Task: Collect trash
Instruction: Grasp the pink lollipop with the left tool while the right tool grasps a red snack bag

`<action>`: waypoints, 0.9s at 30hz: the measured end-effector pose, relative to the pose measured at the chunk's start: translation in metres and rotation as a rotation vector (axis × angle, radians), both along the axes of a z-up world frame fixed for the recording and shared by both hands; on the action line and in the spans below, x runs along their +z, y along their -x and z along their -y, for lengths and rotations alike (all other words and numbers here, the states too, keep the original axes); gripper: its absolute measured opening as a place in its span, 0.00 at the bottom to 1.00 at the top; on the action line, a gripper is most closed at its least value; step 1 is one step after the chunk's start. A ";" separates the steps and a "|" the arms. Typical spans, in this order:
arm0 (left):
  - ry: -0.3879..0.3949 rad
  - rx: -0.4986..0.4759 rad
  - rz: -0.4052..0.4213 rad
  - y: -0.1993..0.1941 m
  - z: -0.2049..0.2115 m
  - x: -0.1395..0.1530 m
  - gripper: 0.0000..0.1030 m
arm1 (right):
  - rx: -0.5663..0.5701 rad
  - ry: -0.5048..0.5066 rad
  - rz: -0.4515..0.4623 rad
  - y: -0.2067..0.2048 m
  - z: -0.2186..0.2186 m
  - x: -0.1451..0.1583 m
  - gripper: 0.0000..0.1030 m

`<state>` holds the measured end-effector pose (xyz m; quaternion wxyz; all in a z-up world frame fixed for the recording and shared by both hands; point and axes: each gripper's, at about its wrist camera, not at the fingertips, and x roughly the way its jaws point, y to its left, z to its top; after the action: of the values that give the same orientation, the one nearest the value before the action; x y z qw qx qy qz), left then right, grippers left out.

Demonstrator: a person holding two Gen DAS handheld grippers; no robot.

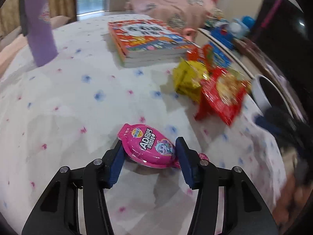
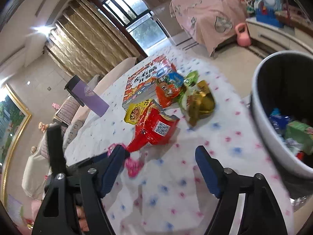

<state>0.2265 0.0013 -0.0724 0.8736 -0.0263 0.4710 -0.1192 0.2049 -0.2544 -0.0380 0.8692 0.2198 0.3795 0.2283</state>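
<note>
I am holding my left hand-held gripper [image 1: 149, 162] low over the counter [image 1: 68, 101], which is lying under a white cloth with pink and blue dots, and its two blue pads are sitting against the two ends of a pink oval candy pack [image 1: 147, 146] at the lower middle of the left wrist view, so I am gripping it. Further up on the right in that view a yellow wrapper [image 1: 188, 80] is lying beside a red snack bag [image 1: 223, 96], both blurred, with a stack of books [image 1: 148, 41] above them and a purple tumbler [image 1: 38, 31] standing at the upper left. My right hand-held gripper [image 2: 160, 168] is hanging wide over the dotted cloth with nothing between its fingers. In the right wrist view, the red snack bag [image 2: 154, 131] is lying just above the gripper at mid-frame, touching a yellow packet [image 2: 137, 111], and an orange packet [image 2: 170, 92] is resting against the books [image 2: 144, 82], with a gold wrapper [image 2: 201, 101] to its right. A white trash bin [image 2: 273, 137] is sitting at the right edge of the frame, already holding several wrappers. The purple tumbler [image 2: 90, 96] is showing tilted at the left.
</note>
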 end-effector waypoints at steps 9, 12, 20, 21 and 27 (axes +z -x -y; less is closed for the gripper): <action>0.062 0.032 0.004 0.031 -0.021 0.010 0.52 | 0.013 -0.040 -0.046 -0.030 -0.021 -0.013 0.28; 0.084 0.089 -0.012 0.035 -0.022 0.010 0.59 | 0.013 -0.002 -0.010 -0.019 -0.021 -0.008 0.24; 0.052 0.100 0.003 0.034 0.002 0.004 0.48 | 0.000 -0.003 0.019 0.019 0.000 0.001 0.22; 0.058 0.098 0.007 0.035 0.005 0.006 0.28 | -0.005 -0.005 0.020 0.025 0.004 0.001 0.22; 0.102 0.034 0.051 0.041 0.023 0.025 0.13 | -0.038 -0.010 0.038 0.054 0.025 0.008 0.21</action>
<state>0.1860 -0.0217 -0.0473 0.8848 -0.0758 0.4413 -0.1288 0.1506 -0.2794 -0.0299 0.8794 0.2269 0.3576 0.2175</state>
